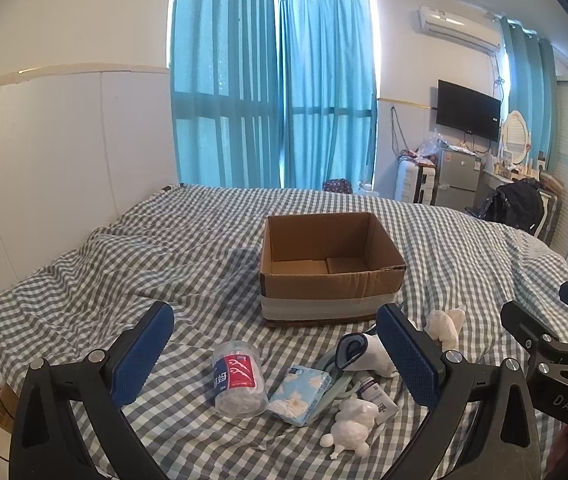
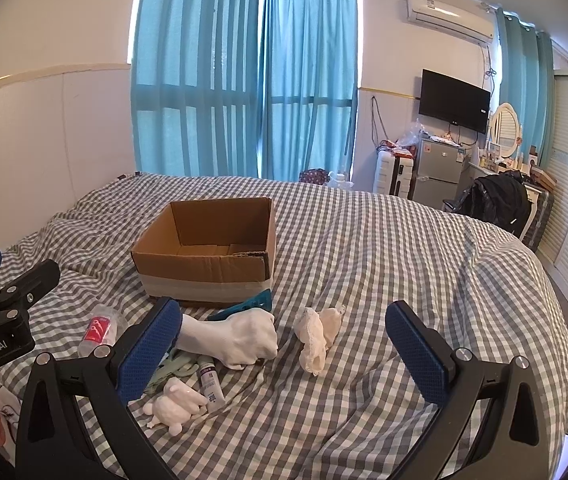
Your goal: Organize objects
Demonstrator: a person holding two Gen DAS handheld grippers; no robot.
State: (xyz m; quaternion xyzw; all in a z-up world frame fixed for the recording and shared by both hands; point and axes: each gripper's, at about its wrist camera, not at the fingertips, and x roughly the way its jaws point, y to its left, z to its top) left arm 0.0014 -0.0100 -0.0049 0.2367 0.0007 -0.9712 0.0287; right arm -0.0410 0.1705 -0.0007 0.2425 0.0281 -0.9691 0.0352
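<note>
Nothing is held yet: both tools hover over the checked bed (image 1: 464, 240) with their fingers spread wide apart. Left to right lie a clear plastic jar (image 1: 238, 380) on its side, a flowered tissue pack (image 1: 300, 394), a pale green cord (image 1: 334, 384), a small tube (image 1: 376, 392), a white figurine (image 1: 354, 426), a white sock (image 2: 240, 338) and a crumpled cream cloth (image 2: 318, 334), all just in front of the open cardboard box (image 1: 328, 280), which looks empty. I judge the jar likely to roll when the left tool (image 1: 276, 356) closes, and the soft bedding may sink. The right tool (image 2: 284, 350) could catch sock and cord together.
</note>
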